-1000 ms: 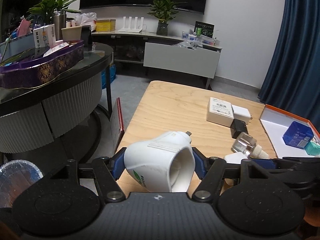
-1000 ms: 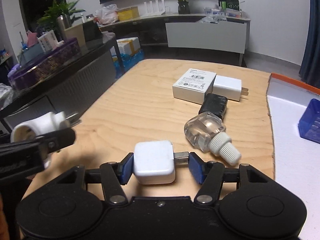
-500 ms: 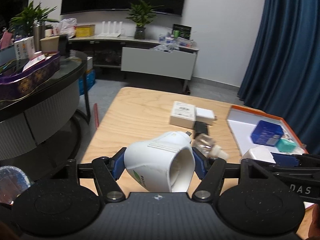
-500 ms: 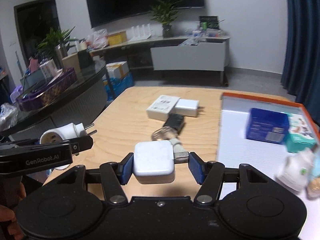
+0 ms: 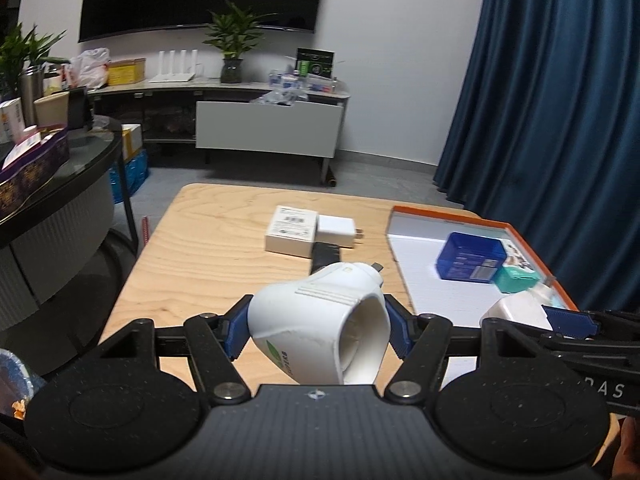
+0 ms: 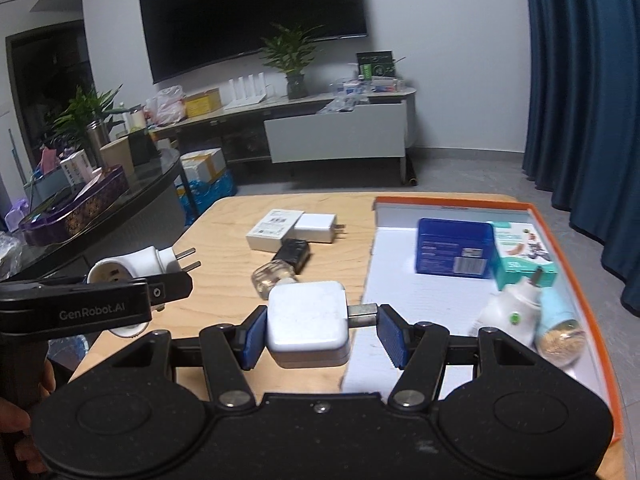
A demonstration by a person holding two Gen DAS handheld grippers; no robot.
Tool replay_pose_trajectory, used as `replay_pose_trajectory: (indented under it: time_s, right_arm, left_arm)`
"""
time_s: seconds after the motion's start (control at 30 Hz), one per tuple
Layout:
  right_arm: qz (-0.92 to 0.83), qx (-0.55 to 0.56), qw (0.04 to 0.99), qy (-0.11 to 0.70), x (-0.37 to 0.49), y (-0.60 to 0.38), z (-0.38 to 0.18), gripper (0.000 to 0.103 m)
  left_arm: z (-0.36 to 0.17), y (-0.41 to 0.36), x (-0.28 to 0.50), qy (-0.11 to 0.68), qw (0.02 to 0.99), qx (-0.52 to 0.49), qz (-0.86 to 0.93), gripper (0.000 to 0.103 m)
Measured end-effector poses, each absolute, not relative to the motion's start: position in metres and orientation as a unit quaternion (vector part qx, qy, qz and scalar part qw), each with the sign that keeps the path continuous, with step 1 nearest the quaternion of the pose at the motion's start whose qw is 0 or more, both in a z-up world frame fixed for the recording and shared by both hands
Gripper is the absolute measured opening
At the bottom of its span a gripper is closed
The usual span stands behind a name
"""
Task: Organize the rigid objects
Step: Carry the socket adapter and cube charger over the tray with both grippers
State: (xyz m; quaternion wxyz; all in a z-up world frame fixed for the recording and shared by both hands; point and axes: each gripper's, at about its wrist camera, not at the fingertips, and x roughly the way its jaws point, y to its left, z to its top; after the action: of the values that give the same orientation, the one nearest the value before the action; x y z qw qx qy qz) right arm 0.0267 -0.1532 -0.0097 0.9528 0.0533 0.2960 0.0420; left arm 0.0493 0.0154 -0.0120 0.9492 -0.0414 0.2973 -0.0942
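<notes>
Left tool (image 5: 316, 332) clamped on a white plug adapter (image 5: 320, 328), raised above the desk (image 5: 208, 256). Right tool (image 6: 320, 330) clamped on a white square charger (image 6: 306, 322), raised at the near left edge of the orange-rimmed tray (image 6: 572, 264). Ahead of both: white box (image 6: 274, 229), black adapter (image 6: 294, 252).

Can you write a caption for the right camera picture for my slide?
Right hand-held gripper holding a white charger cube beside the orange tray.

The white round plug adapter (image 5: 320, 328) and the white square charger (image 6: 306, 322) are each clamped in the air above the wooden table (image 5: 208, 256).
</notes>
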Motion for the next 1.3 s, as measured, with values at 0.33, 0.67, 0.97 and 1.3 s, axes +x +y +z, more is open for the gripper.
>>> replay_pose_trajectory:
  time_s: [0.33,0.67,0.97,1.3]
  right_arm:
    - [0.009,0.075,0.956,0.284,0.01,-0.184,-0.007,0.071]
    - [-0.029,0.095,0.959,0.265,0.002,-0.215,0.001,0.071]
    - [-0.06,0.106,0.96,0.251,0.0,-0.243,0.006,0.071]
    - [-0.075,0.117,0.962,0.237,0.004,-0.264,0.011,0.071]
  left_arm:
    - [-0.005,-0.013,0.05,0.297,0.946,-0.035,-0.126,0.067]
    - [0.002,-0.044,0.053,0.293,0.942,-0.022,-0.163,0.067]
    - [0.005,-0.071,0.06,0.287,0.939,-0.008,-0.189,0.067]
    - [0.003,-0.093,0.072,0.29,0.935,-0.001,-0.203,0.067]
